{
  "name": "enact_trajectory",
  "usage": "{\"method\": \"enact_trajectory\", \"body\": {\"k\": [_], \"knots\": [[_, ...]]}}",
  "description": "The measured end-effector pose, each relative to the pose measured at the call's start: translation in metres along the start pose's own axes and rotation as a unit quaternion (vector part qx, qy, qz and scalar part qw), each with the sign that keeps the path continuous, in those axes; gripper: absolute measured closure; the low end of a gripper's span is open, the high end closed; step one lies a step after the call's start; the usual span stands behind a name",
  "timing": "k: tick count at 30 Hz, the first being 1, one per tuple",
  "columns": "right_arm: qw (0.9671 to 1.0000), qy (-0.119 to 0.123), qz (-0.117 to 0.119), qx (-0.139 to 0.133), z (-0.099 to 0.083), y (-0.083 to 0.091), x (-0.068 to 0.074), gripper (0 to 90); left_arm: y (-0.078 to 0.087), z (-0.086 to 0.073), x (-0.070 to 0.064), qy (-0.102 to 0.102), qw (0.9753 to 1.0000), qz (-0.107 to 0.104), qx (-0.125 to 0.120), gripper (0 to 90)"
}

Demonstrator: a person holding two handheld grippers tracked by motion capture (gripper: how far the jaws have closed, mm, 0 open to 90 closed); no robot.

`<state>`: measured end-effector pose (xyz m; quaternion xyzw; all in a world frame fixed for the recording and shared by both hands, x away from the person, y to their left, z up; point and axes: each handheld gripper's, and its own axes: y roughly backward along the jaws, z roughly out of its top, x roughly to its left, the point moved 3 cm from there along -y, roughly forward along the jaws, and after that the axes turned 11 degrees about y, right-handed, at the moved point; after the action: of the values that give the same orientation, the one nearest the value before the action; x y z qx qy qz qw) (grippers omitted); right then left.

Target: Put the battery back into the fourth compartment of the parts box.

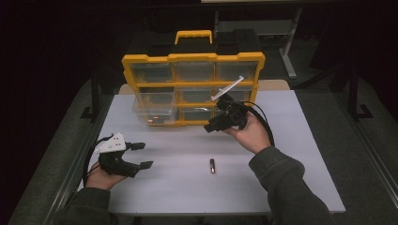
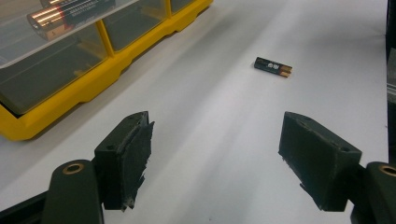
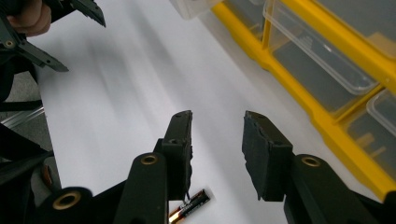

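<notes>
Battery is just lying loose on the bench, between the two claws. Right claw hangs above it, part open, nothing in it. Left claw sits off to the side, spread wide, also empty, near the organizer.

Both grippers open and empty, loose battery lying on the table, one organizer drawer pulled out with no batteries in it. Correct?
One thing is off: the pulled-out drawer holds batteries, as the left gripper view shows. The rest stands: the left gripper and right gripper are open and empty, and the loose battery lies on the table in front of the organizer.
</notes>
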<state>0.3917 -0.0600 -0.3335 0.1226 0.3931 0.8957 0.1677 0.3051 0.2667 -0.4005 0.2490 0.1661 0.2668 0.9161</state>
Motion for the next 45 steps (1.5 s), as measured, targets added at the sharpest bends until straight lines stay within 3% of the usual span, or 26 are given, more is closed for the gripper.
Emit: {"method": "enact_trajectory", "body": {"k": [45], "knots": [[0.9967, -0.039, 0.006, 0.071, -0.077, -0.058, 0.027, 47.4, -0.001, 0.0, -0.001, -0.002, 1.0, 0.001, 0.0, 24.8]]}}
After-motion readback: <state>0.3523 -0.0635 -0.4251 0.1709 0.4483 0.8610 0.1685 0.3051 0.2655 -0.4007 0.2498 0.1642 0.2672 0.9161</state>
